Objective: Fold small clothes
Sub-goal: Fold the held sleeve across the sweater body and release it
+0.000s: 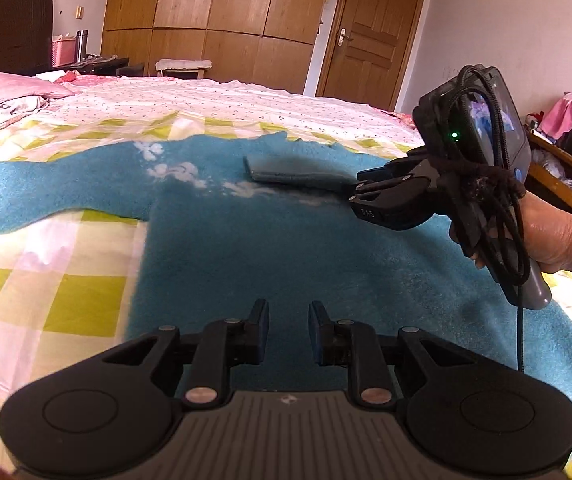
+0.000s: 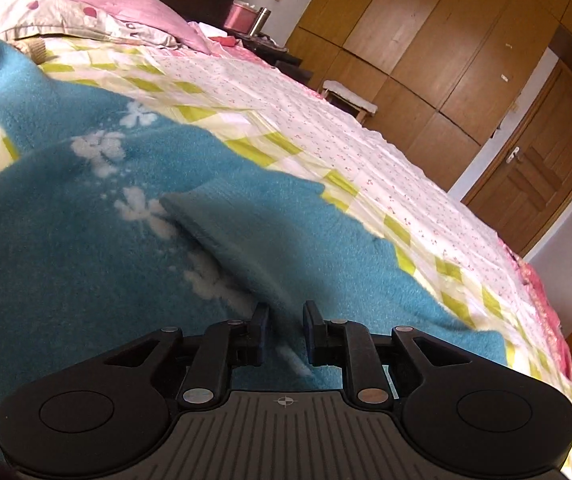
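A blue fleece sweater (image 1: 246,248) with white flowers lies flat on the checked bedsheet (image 1: 46,280). One sleeve (image 1: 293,170) is folded inward across the chest; the other sleeve (image 1: 26,196) stretches out to the left. My left gripper (image 1: 288,312) hovers over the sweater's lower body, open, with nothing between its fingers. A hand (image 1: 557,240) holds my right gripper (image 1: 357,188) at the base of the folded sleeve. In the right wrist view the right gripper (image 2: 284,312) stands slightly open just above the folded sleeve (image 2: 246,232) on the sweater (image 2: 66,260), and its pads do not press the cloth.
Pink pillows (image 1: 2,92) lie at the head of the bed on the left. Beyond the bed stand a wooden wardrobe (image 1: 214,12), a door (image 1: 369,32) and a small stool (image 1: 184,66). A cluttered wooden shelf (image 1: 565,168) is at the right.
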`<move>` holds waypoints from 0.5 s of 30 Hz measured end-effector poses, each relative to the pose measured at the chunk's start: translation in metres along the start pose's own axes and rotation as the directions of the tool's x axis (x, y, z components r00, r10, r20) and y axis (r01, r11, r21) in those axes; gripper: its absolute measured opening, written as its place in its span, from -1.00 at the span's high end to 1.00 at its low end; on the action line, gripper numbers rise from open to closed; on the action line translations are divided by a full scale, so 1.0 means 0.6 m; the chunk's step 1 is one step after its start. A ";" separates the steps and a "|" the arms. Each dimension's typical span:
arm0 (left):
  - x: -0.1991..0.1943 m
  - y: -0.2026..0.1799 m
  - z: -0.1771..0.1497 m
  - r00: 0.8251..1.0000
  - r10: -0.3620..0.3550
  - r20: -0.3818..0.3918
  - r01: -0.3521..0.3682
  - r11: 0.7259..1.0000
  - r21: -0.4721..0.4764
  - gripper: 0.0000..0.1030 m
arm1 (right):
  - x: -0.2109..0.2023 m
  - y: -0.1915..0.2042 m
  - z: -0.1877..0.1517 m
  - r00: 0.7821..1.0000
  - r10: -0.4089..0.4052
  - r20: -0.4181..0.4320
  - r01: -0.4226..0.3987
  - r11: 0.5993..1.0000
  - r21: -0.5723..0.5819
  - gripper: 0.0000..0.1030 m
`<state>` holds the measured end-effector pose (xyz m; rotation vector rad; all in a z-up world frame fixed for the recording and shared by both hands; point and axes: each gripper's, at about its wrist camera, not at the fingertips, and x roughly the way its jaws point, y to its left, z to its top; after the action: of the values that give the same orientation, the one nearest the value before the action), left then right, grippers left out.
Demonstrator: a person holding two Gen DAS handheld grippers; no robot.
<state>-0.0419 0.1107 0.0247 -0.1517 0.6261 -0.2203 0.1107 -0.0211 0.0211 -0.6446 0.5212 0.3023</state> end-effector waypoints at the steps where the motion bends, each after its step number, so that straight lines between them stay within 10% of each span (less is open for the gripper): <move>1: -0.002 0.005 0.000 1.000 0.000 0.008 0.000 1.000 -0.001 0.46 | 0.004 0.005 0.005 1.000 -0.002 -0.003 0.002 1.000 -0.012 0.62; 15: -0.013 0.047 -0.001 0.999 0.022 0.045 -0.019 0.998 -0.065 0.46 | 0.012 0.065 0.056 0.999 0.009 0.047 -0.007 0.999 -0.045 0.80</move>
<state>-0.0442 0.1396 0.0228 -0.2121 0.5899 -0.1760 0.1124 0.0311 0.0208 -0.6770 0.4732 0.3370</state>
